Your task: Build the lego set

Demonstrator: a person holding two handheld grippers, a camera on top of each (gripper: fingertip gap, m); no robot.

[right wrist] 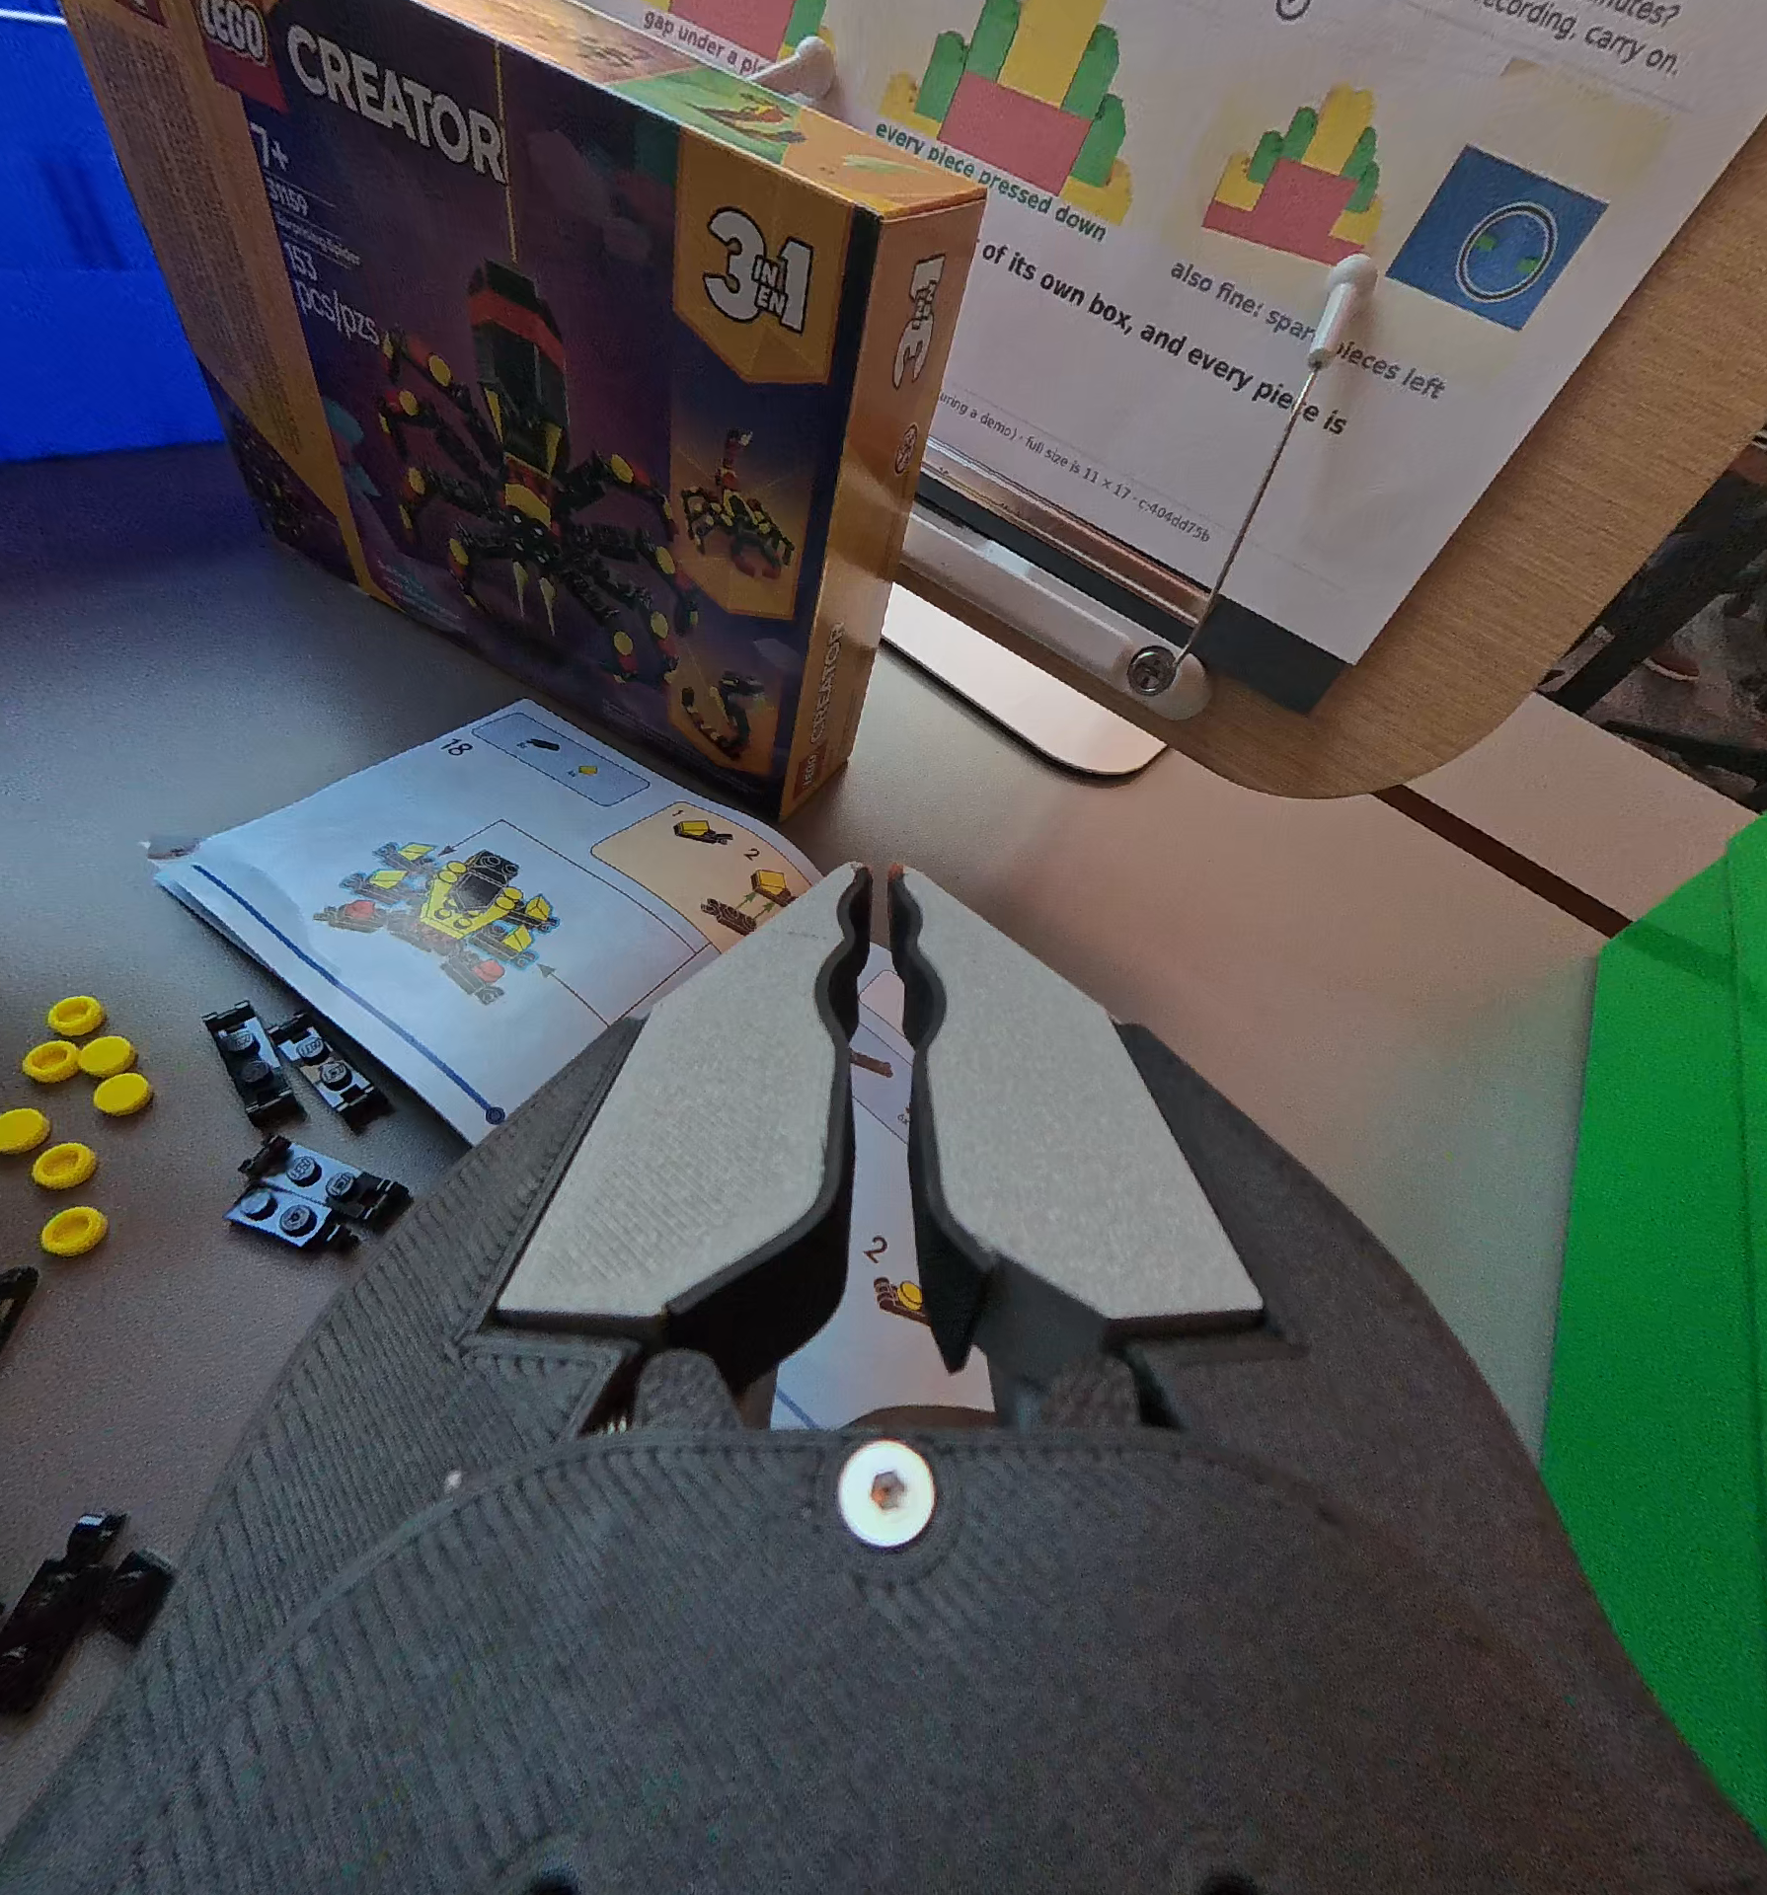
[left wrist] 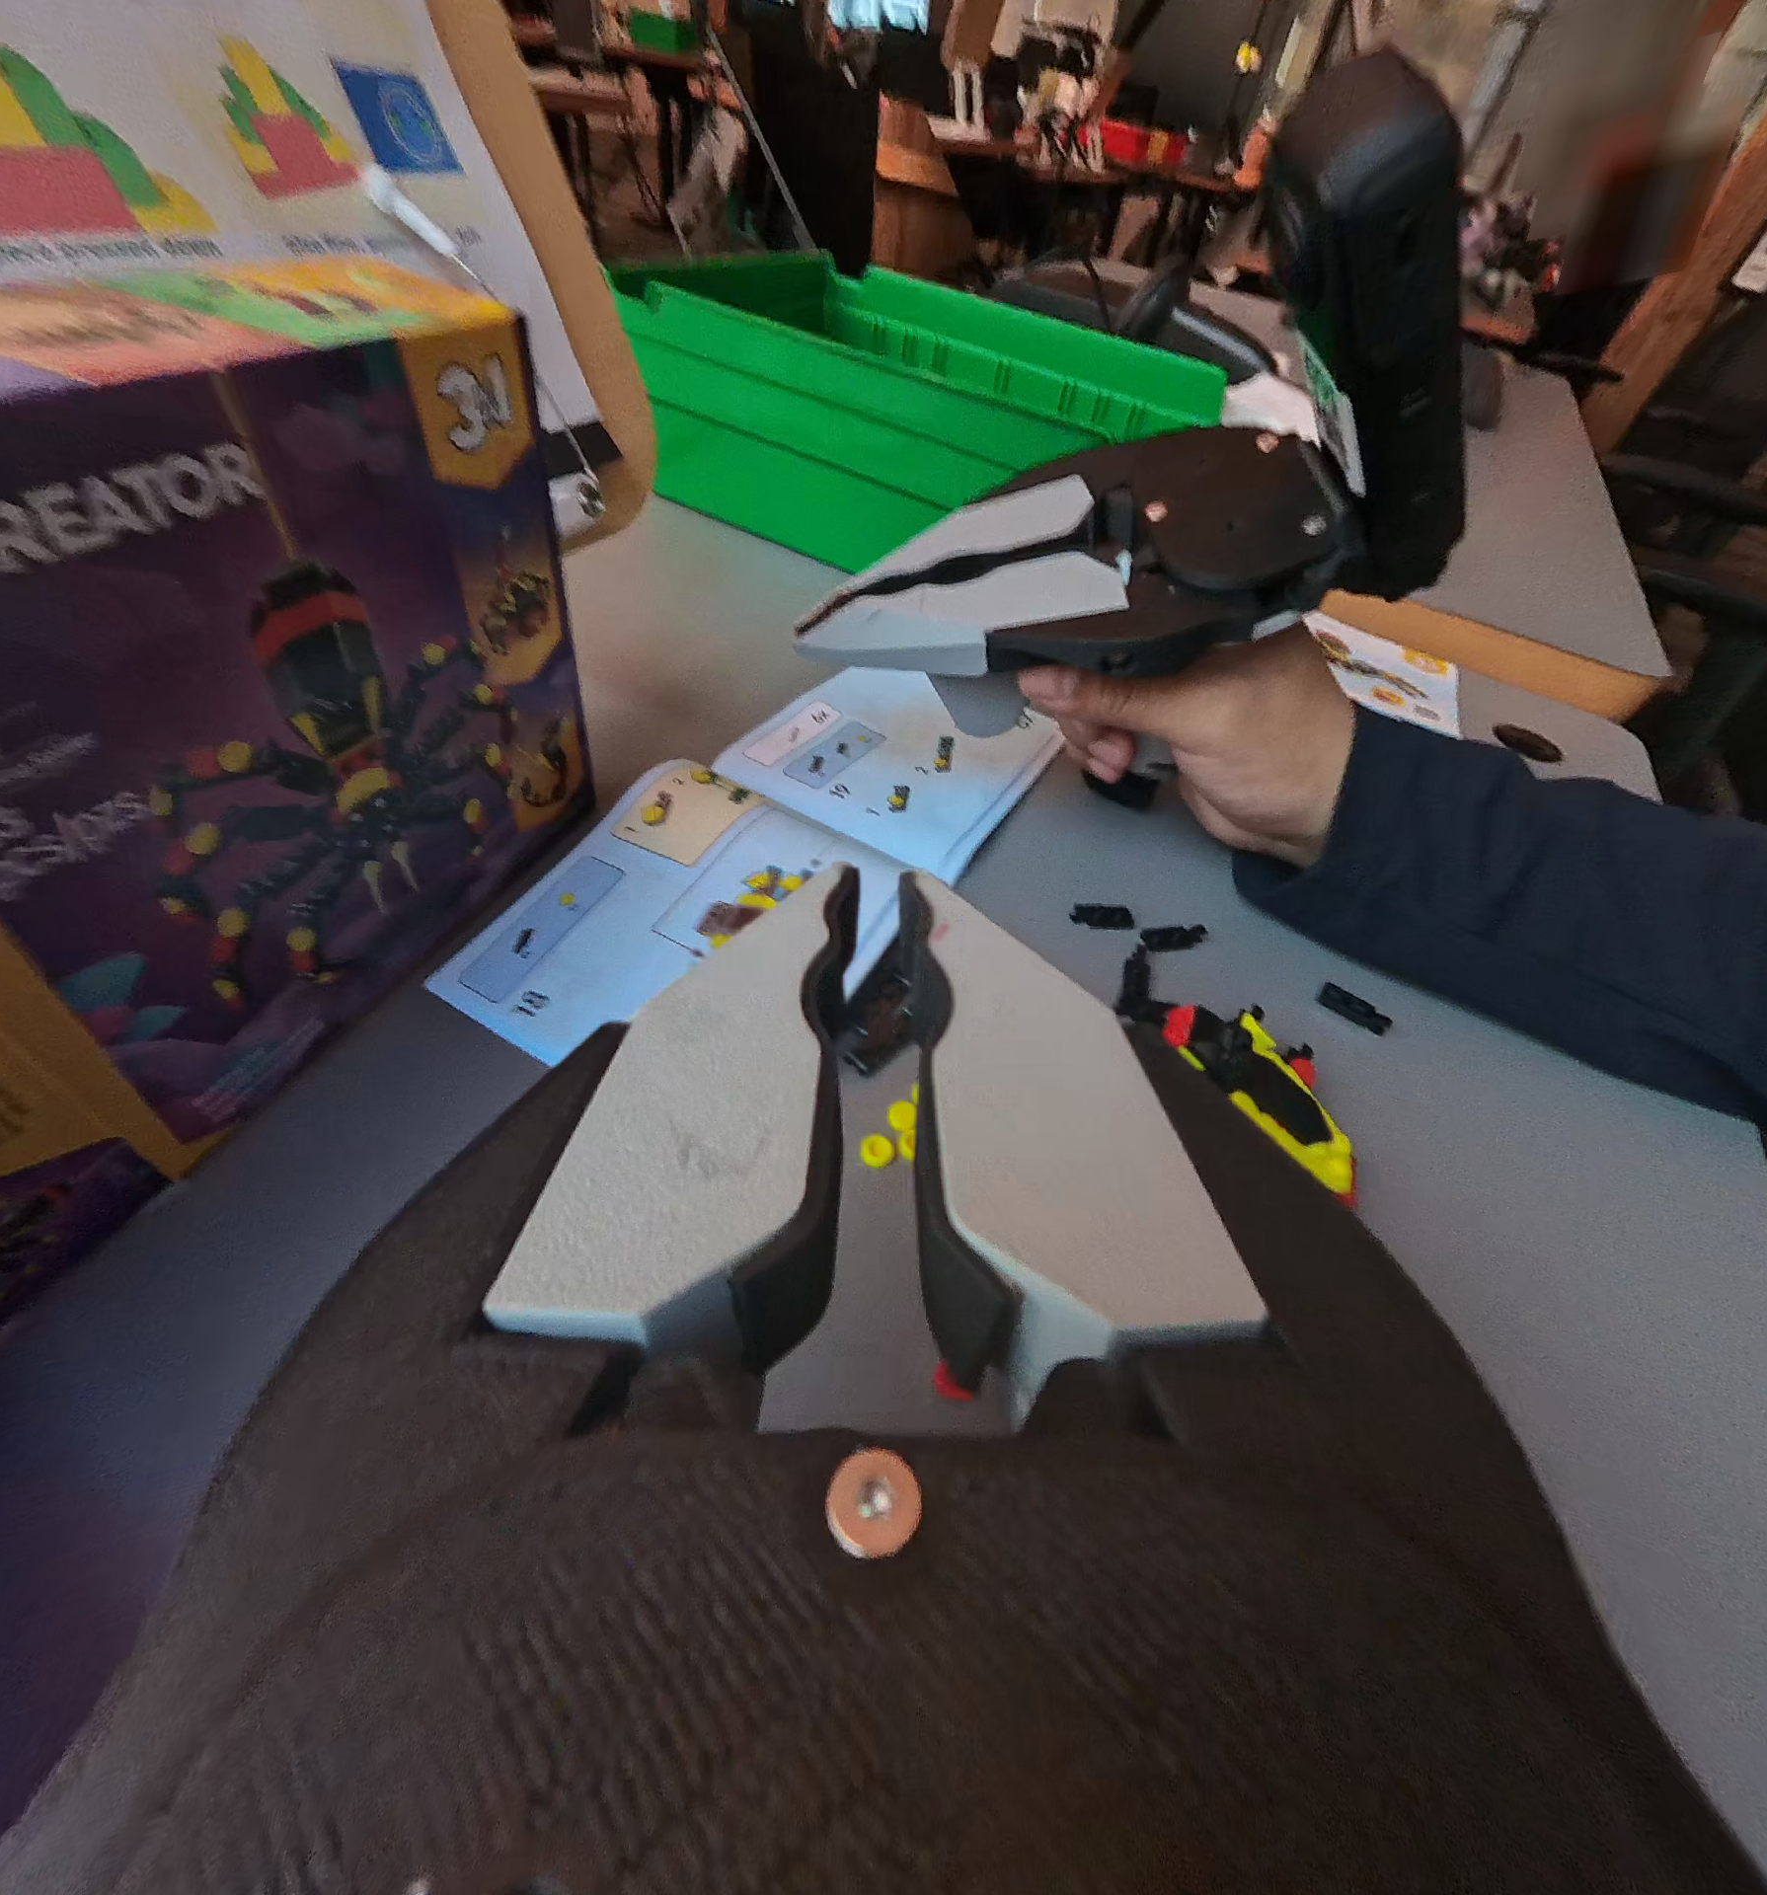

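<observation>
My left gripper [left wrist: 874,887] is shut on a small black lego piece [left wrist: 874,1015] and holds it above the grey table [left wrist: 1474,1333]. A partly built yellow, black and red lego body [left wrist: 1259,1087] lies to its right. Small yellow round tiles [left wrist: 890,1128] lie under the fingers. The open instruction booklet [left wrist: 756,820] lies just ahead. My right gripper [right wrist: 877,882] is shut and empty, raised above the booklet [right wrist: 428,902]. It also shows in the left wrist view [left wrist: 961,595], held by a hand. Yellow round tiles [right wrist: 69,1107] and black plates [right wrist: 295,1077] lie to its left.
The purple lego box [left wrist: 244,718] [right wrist: 551,410] stands at the left behind the booklet. A green bin [left wrist: 859,390] [right wrist: 1700,1231] sits at the back right. A poster board [right wrist: 1372,256] on a stand rises behind the box. Loose black pieces [left wrist: 1156,933] lie near the sleeve [left wrist: 1577,902]. About 15 cm separates my left fingertips from my right.
</observation>
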